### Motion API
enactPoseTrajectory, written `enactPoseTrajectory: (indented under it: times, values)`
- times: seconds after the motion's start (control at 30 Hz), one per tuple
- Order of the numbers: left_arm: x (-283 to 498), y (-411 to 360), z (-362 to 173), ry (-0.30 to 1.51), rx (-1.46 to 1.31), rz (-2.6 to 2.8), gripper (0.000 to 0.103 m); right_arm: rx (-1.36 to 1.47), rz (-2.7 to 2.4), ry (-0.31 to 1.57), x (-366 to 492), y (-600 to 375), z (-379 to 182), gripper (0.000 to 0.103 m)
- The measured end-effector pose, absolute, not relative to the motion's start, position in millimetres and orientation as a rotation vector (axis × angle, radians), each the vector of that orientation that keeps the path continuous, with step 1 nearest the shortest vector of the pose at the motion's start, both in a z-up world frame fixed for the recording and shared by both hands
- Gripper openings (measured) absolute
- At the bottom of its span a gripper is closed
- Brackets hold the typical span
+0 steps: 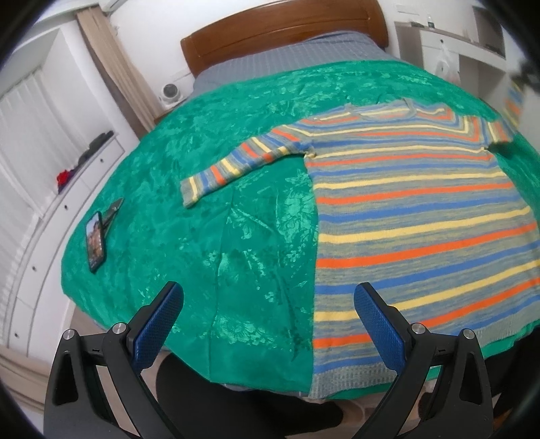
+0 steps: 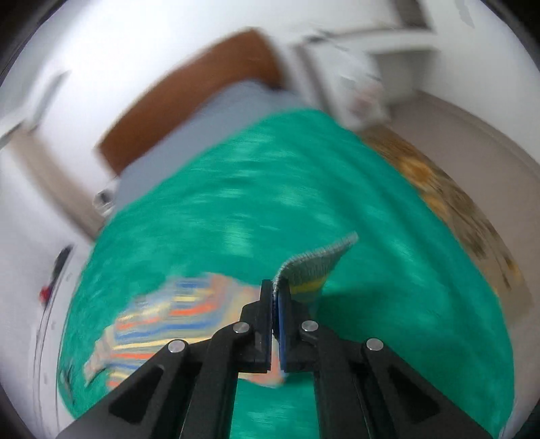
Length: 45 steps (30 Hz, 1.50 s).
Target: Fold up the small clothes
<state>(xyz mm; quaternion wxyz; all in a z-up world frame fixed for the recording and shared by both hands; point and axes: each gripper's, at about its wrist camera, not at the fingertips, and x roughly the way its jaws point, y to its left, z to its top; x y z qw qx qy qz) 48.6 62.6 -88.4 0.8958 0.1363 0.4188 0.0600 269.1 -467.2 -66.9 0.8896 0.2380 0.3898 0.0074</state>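
Note:
A striped sweater (image 1: 415, 216) in grey, blue, yellow and orange lies flat on a green bedspread (image 1: 216, 189), its left sleeve (image 1: 236, 162) stretched out to the left. My left gripper (image 1: 268, 297) hovers open over the near edge of the bed, by the sweater's lower left hem, with nothing between its fingers. In the blurred right wrist view my right gripper (image 2: 276, 287) is shut on the cuff (image 2: 317, 263) of the sweater's right sleeve, lifted off the spread; the sweater's body (image 2: 175, 320) shows below left.
A phone (image 1: 95, 240) on a small stand lies at the bed's left edge. A wooden headboard (image 1: 280, 30) stands at the far end, white drawers (image 1: 50, 189) to the left and a white desk (image 1: 472, 47) at the back right. A patterned rug (image 2: 449, 202) lies right of the bed.

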Motion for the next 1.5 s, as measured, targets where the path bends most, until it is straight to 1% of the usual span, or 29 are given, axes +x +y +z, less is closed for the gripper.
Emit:
enactPoseTrajectory:
  times: [0.07, 0.13, 0.27, 0.3, 0.33, 0.37, 0.4, 0.53, 0.63, 0.73, 0.83, 1.0, 1.1, 1.17, 1.23, 1.33, 1.5]
  values:
    - [48.1, 67.1, -88.4, 0.867, 0.264, 0.126, 0.101, 0.436, 0.115, 0.807, 289.6, -413.8, -49.5, 0.003]
    - [46.9, 73.7, -87.0, 0.861, 0.246, 0.132, 0.101, 0.39, 0.21, 0.816, 308.0, -356.3, -44.2, 0.003]
    - [45.8, 90.4, -84.9, 0.854, 0.212, 0.16, 0.101, 0.339, 0.392, 0.855, 333.6, -256.7, -65.5, 0.005]
    - [46.3, 96.6, -85.9, 0.86, 0.194, 0.164, 0.101, 0.366, 0.458, 0.894, 339.9, -235.6, -79.3, 0.012]
    - [46.9, 101.5, -87.5, 0.867, 0.179, 0.166, 0.101, 0.398, 0.5, 0.941, 344.8, -223.4, -91.9, 0.033]
    - [46.7, 104.9, -89.0, 0.872, 0.168, 0.167, 0.101, 0.448, 0.544, 0.977, 346.0, -211.6, -105.7, 0.045]
    - [46.8, 110.5, -90.9, 0.879, 0.148, 0.169, 0.101, 0.483, 0.568, 0.976, 344.1, -207.9, -112.1, 0.054]
    - [47.4, 126.8, -99.0, 0.897, 0.076, 0.173, 0.101, 0.539, 0.552, 0.977, 321.9, -222.0, -130.0, 0.055]
    - [54.2, 135.5, -107.6, 0.922, -0.004, 0.146, 0.101, 0.463, 0.453, 0.989, 294.6, -250.0, -136.8, 0.059]
    - [66.1, 139.4, -114.3, 0.939, -0.093, 0.1, 0.101, 0.333, 0.37, 1.012, 254.6, -270.3, -148.8, 0.059]
    - [78.9, 138.2, -117.3, 0.936, -0.108, 0.074, 0.101, 0.296, 0.319, 1.025, 208.0, -291.3, -164.3, 0.059]
    - [118.5, 145.1, -129.2, 0.907, -0.118, 0.103, 0.101, 0.283, 0.253, 1.012, 123.7, -307.9, -172.7, 0.059]
    - [143.1, 144.3, -148.2, 0.903, -0.056, 0.12, 0.101, 0.308, 0.232, 0.999, 90.6, -302.0, -177.9, 0.059]
    - [159.0, 142.4, -170.6, 0.98, -0.021, 0.1, 0.101, 0.306, 0.213, 0.979, 75.4, -296.1, -177.8, 0.059]
    - [165.1, 144.7, -186.5, 1.037, -0.044, 0.07, 0.103, 0.301, 0.193, 0.957, 62.4, -287.7, -175.6, 0.059]
    - [159.1, 147.0, -189.8, 0.984, -0.069, 0.067, 0.103, 0.312, 0.166, 0.941, 50.5, -277.4, -172.6, 0.063]
    - [158.5, 141.8, -190.7, 0.987, -0.034, 0.08, 0.103, 0.312, 0.171, 0.961, 44.5, -259.5, -174.5, 0.063]
